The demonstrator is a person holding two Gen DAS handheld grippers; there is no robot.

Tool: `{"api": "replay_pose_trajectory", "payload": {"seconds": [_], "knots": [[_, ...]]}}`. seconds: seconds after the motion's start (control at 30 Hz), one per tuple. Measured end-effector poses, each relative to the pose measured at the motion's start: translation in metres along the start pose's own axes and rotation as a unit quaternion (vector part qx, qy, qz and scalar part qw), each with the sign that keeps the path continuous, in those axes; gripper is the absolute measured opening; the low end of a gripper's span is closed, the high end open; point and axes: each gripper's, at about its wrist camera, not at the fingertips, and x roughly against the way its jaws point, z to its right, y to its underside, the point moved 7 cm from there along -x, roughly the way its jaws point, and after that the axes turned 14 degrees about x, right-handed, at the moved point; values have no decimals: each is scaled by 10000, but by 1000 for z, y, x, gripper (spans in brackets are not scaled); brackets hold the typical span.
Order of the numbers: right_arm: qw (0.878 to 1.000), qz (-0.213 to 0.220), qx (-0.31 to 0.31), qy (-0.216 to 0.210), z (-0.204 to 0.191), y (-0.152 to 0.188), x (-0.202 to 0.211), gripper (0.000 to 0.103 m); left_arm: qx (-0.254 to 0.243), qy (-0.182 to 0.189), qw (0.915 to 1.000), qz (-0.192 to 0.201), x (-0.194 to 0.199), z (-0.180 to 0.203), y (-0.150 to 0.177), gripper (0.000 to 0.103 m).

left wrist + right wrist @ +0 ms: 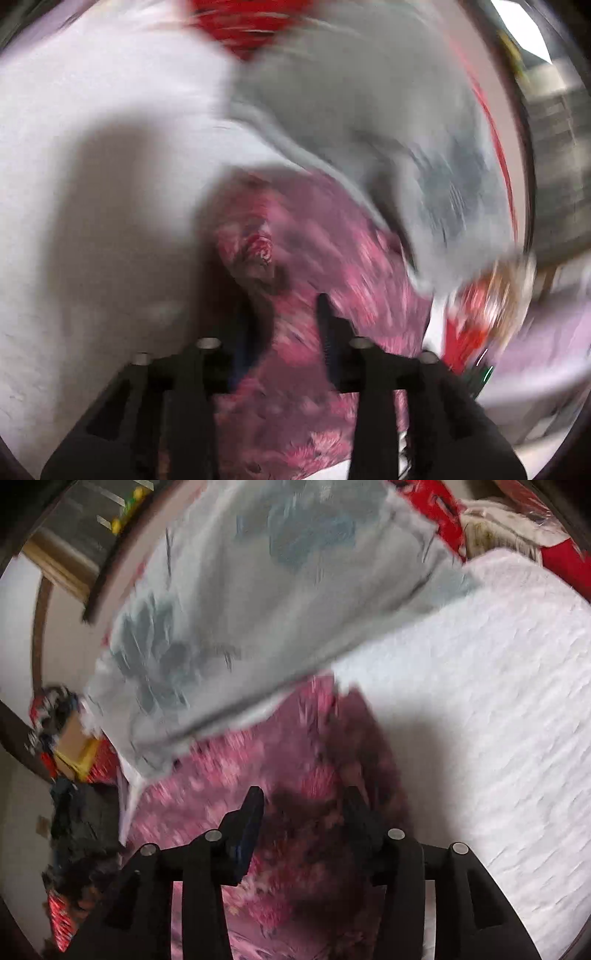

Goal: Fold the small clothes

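white quilted bedding (498, 701) covers the surface under both views; it looks like a bed, though the blur leaves that uncertain.

nearest, the left hand-held gripper (284, 317) has its jaws standing narrowly apart, with a pink patterned garment (295, 258) bunched between and under them. whether the pads actually press the cloth cannot be told through the blur. the right hand-held gripper (303, 805) has its jaws at a moderate gap, poised over the same pink patterned garment (258, 775), with no visible pinch.

beyond it, a pale grey garment with a bluish print (240, 609) lies across and partly over the pink one. in the right view its long axis runs diagonally, from lower left up to upper right. the pink piece's long axis seems to run away from the grippers, but its ends are hidden.

farther off, red fabric (443, 513) sits at the far edge of the bedding, and a dark and red jumble (62, 812) lies off the left side.

judgement on progress: early stage. no neatly folded item is visible; the pink garment is crumpled, and the grey one is loose and overlapping. flattening, separating and folding all remain.
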Motion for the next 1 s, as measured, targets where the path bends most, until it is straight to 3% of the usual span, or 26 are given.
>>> {"api": "replay_pose_trajectory", "payload": {"seconds": [0.07, 0.13, 0.23, 0.37, 0.47, 0.57, 0.7, 0.73, 0.8, 0.83, 0.87, 0.9, 0.93, 1.0], "knots": [[9993, 286, 178, 137, -2, 6, 2, 48, -763, -79, 9970, -54, -4, 26, 26, 20], [9982, 521, 218, 190, -4, 9, 2, 48, -1053, 60, 9942, -194, -8, 40, 46, 20], [9951, 789, 499, 328, -5, 15, 7, 48, -706, 274, 9967, -287, -11, 35, 40, 21], [9952, 820, 452, 284, -7, 12, 4, 48, -38, 540, 9978, -390, -15, 23, 9, 36], [9959, 814, 356, 188, -4, 12, 6, 48, 337, 691, 9962, -405, -16, 24, -11, 41], [9982, 575, 46, 165, -2, 2, 11, 48, 531, 747, 9953, -313, -18, 28, -26, 41], [9947, 962, -327, 148, 6, -33, 20, 56, 634, 619, 9959, -170, -20, 27, -40, 41], [9961, 773, -344, 251, 9, -40, 11, 62, 656, 602, 9959, -144, -20, 28, -41, 40], [9980, 354, -300, 420, 12, -47, -8, 61, 629, 541, 9965, -58, -19, 26, -46, 25], [9988, 150, -180, 440, 10, -49, -17, 58, 578, 523, 9969, -39, -17, 26, -47, 11], [9991, 41, -48, 425, 6, -51, -22, 39, 516, 491, 9975, -9, -16, 26, -49, 6], [9988, -135, 238, 402, -2, -53, -28, 27, 447, 449, 9980, 73, -14, 26, -52, 6], [9973, -259, 524, 453, -9, -56, -30, 7, 366, 377, 9984, 200, -11, 26, -55, 5], [9960, -57, 780, 430, -16, -65, -19, 5, 300, 271, 9985, 382, -7, 24, -61, 5]]}}
